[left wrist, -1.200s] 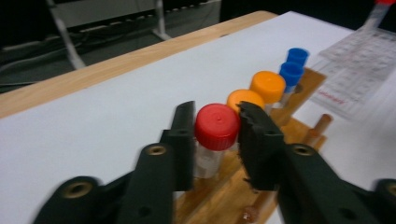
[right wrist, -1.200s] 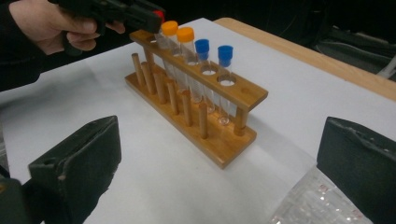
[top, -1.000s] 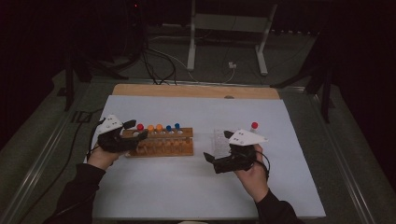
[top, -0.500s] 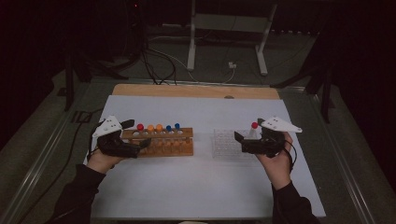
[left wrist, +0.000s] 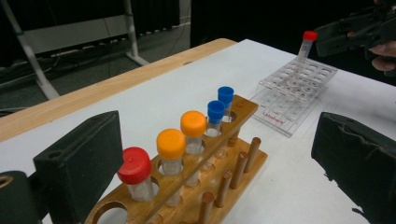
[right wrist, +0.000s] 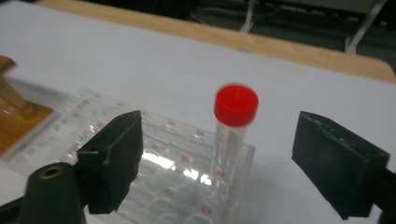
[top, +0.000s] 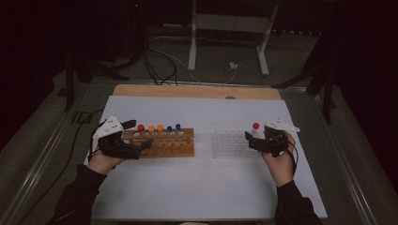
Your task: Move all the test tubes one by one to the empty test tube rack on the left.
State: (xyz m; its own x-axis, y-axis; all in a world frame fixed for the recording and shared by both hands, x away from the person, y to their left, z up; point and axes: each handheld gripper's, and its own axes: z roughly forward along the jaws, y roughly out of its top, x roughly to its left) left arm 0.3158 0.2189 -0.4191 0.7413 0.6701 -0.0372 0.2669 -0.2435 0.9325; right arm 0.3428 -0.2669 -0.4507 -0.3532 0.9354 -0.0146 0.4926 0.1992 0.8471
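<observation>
A red-capped tube (right wrist: 235, 122) is seen standing upright in the clear rack (top: 233, 143), at its far right corner. The right hand-held gripper (top: 254, 141), its jaws just closing, is held open around the tube without touching. The left hand-held gripper (top: 140, 135) is held open at the wooden rack's (top: 162, 143) left end.

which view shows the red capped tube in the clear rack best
The right gripper view: the red-capped tube stands close up between that gripper's open jaws, upright in the clear rack. The left gripper view shows it far off; the high view shows it tiny.
</observation>
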